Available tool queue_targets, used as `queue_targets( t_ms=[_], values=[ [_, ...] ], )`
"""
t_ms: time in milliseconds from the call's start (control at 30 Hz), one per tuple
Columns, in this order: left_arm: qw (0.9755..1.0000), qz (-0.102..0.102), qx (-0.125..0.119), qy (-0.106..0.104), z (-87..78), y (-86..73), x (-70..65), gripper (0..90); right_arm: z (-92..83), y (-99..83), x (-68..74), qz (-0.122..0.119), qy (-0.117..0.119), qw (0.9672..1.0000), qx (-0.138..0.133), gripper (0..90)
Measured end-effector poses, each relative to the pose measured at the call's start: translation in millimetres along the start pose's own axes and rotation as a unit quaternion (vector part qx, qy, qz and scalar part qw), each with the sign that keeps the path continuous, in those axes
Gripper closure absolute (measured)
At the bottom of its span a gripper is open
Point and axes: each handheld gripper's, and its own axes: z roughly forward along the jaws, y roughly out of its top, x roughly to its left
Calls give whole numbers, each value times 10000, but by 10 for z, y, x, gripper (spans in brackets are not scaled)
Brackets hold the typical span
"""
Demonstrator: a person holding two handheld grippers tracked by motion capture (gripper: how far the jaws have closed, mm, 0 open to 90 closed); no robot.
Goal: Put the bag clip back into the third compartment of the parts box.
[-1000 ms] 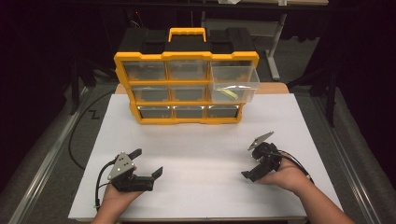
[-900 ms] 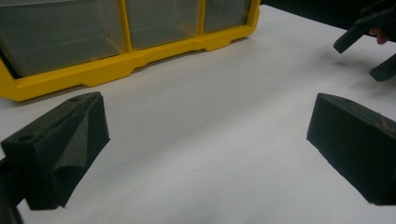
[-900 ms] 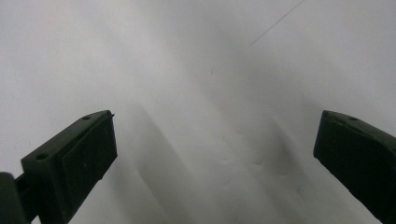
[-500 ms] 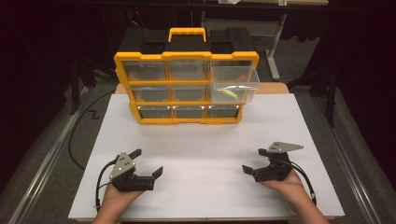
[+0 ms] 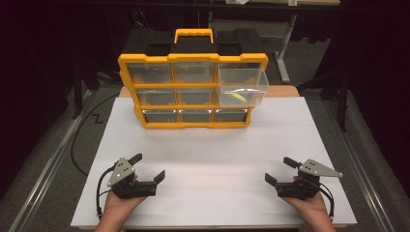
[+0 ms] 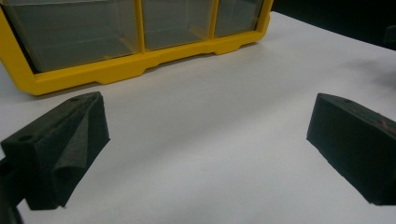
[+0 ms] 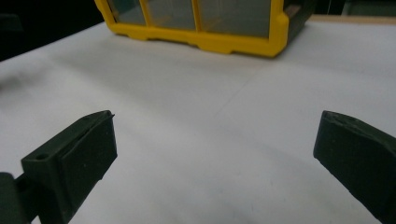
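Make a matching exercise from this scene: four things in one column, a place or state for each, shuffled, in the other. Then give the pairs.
Things:
1. left gripper
2. right gripper
3. drawer
4. handle

Places or states:
A. pulled out at the organizer's right, something yellow inside
B. open, low over the near left of the white table
C. on top of the organizer
D. open, low over the near right of the table

Pairs: 1-B, 2-D, 3-A, 4-C

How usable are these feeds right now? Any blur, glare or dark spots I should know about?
High view: the white table is bright and evenly lit, the surroundings almost black, the organizer sharp enough. Left gripper view: the near jaws look soft, the organizer's drawers murky. Right gripper view: dim, the jaws blurred, a dark corner top left.
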Motion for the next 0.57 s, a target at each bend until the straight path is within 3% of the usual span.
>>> queue_targets(
  t_ms=[167, 433, 567],
  values=[
    [9999, -18, 22, 134, -24, 3, -8, 3, 1, 20, 5, 154, -18, 9996, -220, 0],
    [9999, 33, 71, 99, -25, -7, -21, 3, -42, 33, 18, 47, -9, 9993, -371, 0],
    [9999, 30, 76, 84, -21, -8, -14, 3, -26, 29, 27, -28, -59, 9995, -312, 0]
  ],
)
